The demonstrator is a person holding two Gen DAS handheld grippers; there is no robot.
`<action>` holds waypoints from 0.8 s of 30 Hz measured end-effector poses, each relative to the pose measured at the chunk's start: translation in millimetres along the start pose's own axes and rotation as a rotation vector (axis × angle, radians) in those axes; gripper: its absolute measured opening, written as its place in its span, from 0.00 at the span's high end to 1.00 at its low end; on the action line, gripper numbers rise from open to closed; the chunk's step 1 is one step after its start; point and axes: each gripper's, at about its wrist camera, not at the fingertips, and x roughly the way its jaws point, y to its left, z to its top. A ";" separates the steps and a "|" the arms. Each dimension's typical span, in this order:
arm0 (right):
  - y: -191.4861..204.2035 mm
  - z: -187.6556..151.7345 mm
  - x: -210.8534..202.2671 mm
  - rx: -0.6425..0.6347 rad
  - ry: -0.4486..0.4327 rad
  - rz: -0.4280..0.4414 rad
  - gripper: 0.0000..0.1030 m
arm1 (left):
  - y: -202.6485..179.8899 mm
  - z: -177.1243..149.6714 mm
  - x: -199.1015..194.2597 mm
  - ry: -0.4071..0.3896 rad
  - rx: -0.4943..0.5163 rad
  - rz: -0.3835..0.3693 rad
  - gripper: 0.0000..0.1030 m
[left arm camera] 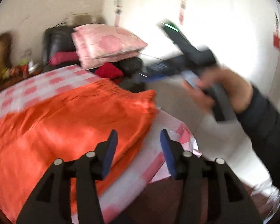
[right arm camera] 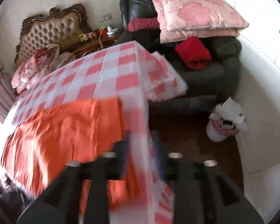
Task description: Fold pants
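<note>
Left wrist view: orange pants lie spread flat over a table w/ red-and-white checked cloth, filling the left and centre of the frame, apparently laid out so the cloth can be smoothed and doubled over. Left gripper, bottom centre, stands released; its blue pads hang apart above the pants' right edge, nothing between them, prob. lining up for a hem or side seam. Right side of frame: a hand in a dark sleeve carries the right gripper raised off the table, heavily blurred.

Right wrist view: right gripper, bottom centre, is smeared by blur, but its jaws show apart and straddle the table's corner edge, gripping nothing. Pants sit at lower left, near the table's near edge. Upper right: pink pillows stacked on a dark armchair beside a red garment, parked clear of the work area. Tufted headboard upper left.

Judgement: fold not finished; both tools empty, btwn grasps.
</note>
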 end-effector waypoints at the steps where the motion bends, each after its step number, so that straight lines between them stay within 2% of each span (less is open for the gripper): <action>1: 2.1 -8.2 -1.6 -0.013 0.003 0.003 0.27 | 8.3 -5.0 -9.6 -0.010 -0.039 0.009 0.48; 5: 12.2 -25.8 2.1 -0.051 0.015 0.028 0.29 | 46.4 -23.6 -51.1 -0.032 -0.196 0.075 0.44; 7: 14.5 -26.6 9.3 -0.052 0.036 0.047 0.44 | 69.7 -34.3 -79.4 -0.060 -0.273 0.126 0.39; 8: 17.0 -26.0 12.9 -0.057 0.044 0.068 0.56 | 83.9 -41.7 -97.3 -0.081 -0.317 0.164 0.36; 10: 23.4 -26.5 11.5 -0.089 0.032 0.027 0.74 | 103.1 -54.1 -124.2 -0.106 -0.385 0.220 0.33; 12: 25.6 -26.1 6.7 -0.089 0.017 -0.009 0.85 | 127.0 -71.8 -151.2 -0.126 -0.474 0.285 0.33; 16: 21.4 -35.9 -5.3 -0.055 0.006 -0.039 0.87 | 171.8 -107.8 -198.3 -0.155 -0.612 0.397 0.33; 22: 17.8 -55.4 -21.2 -0.020 -0.017 -0.109 0.86 | 216.9 -144.7 -250.1 -0.195 -0.734 0.501 0.33; 24: 20.2 -56.4 -27.0 -0.021 -0.022 -0.189 0.82 | 226.2 -153.3 -265.7 -0.209 -0.754 0.530 0.33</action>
